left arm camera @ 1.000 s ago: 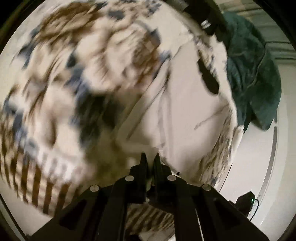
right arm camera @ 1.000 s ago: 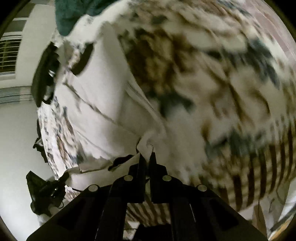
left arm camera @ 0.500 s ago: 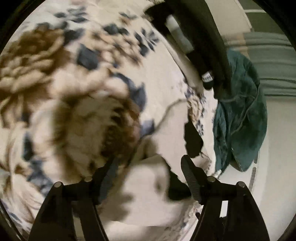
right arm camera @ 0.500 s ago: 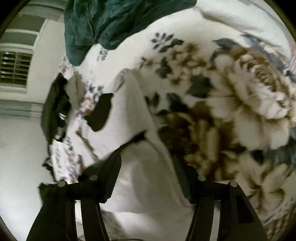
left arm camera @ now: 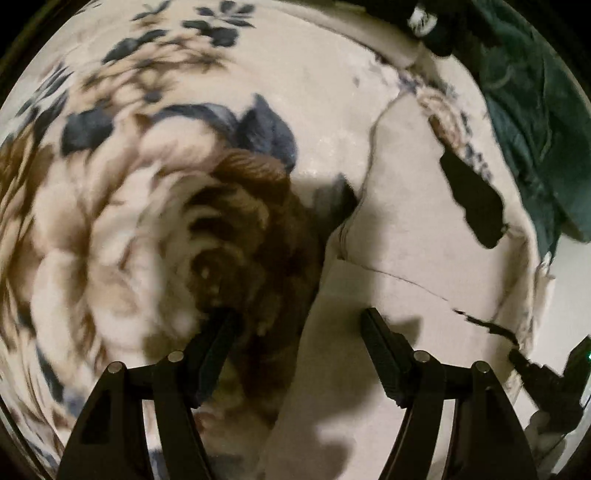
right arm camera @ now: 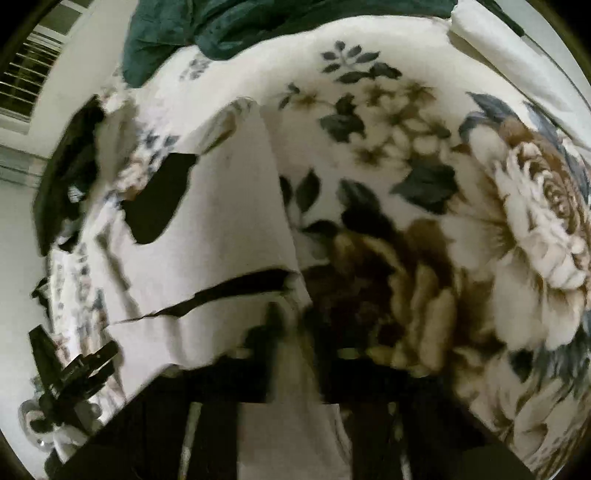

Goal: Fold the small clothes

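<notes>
A white garment with black patches (left arm camera: 417,236) lies flat on a floral blanket (left arm camera: 155,206); it also shows in the right wrist view (right arm camera: 221,221). My left gripper (left arm camera: 299,325) is open and empty, low over the garment's left edge, one finger over the blanket and one over the cloth. My right gripper (right arm camera: 291,369) is blurred and dark at the bottom of its view; its jaws stand apart over the garment's near right corner, holding nothing. The other gripper shows at each view's edge.
A dark green cloth (left arm camera: 535,122) lies bunched at the far end of the blanket (right arm camera: 406,147), also in the right wrist view (right arm camera: 207,29). A black item (right arm camera: 62,177) lies beyond the garment. A white wall and a shuttered window (right arm camera: 26,85) stand behind.
Both grippers were shut on the white garment a second ago; they opened and let it go. It now lies flat, and both grippers have drawn back slightly.
</notes>
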`<action>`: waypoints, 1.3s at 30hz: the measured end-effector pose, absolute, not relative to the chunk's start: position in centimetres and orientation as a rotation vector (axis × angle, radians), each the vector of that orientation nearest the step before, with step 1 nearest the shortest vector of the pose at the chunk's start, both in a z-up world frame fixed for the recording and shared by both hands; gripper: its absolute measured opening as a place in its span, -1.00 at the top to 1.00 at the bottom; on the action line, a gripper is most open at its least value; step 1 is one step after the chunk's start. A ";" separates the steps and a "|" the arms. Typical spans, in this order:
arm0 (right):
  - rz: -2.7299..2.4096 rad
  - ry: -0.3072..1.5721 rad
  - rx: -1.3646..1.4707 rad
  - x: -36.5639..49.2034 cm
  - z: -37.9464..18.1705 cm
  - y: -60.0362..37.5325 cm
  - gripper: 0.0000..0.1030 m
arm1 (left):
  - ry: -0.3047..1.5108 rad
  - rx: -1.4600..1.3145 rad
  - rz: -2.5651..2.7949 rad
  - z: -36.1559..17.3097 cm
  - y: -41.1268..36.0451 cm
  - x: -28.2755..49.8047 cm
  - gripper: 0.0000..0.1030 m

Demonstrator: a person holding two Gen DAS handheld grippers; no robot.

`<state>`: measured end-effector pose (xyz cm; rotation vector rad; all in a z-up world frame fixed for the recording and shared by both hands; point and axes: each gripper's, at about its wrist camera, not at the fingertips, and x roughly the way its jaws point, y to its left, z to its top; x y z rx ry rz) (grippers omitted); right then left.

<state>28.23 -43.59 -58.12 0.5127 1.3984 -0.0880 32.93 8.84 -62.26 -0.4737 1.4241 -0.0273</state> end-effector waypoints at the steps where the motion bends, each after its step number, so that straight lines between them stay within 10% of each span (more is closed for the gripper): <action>1: -0.128 1.408 0.490 28.3 -58.5 -43.8 0.85 | 1.431 -0.465 -0.035 -62.2 8.8 33.0 -0.33; 7: -0.140 1.507 0.502 30.2 -59.5 -43.3 0.62 | 1.385 -0.433 -0.105 -58.1 9.3 35.3 -0.33; 10: -0.110 1.450 0.463 33.2 -57.4 -42.4 -0.15 | 1.349 -0.387 -0.148 -56.8 8.9 38.9 -0.33; 19: -0.121 1.417 0.349 46.3 -58.9 -39.3 -0.17 | 1.405 -0.092 -0.231 -60.3 3.0 49.9 -0.32; 21: -0.110 1.458 0.281 48.7 -60.5 -38.1 -0.18 | 1.407 -0.024 -0.238 -61.4 2.0 51.0 -0.05; 23: -0.102 1.496 0.231 50.5 -61.8 -37.0 -0.02 | 1.363 0.014 -0.266 -61.3 1.5 51.2 0.94; 25: -0.099 1.477 0.203 51.3 -62.0 -36.1 0.81 | 1.318 0.010 -0.292 -60.5 1.5 50.9 0.94; 39: -0.009 1.265 0.358 39.6 -51.2 -34.3 0.89 | 1.172 -0.309 -0.274 -48.8 7.7 35.7 0.95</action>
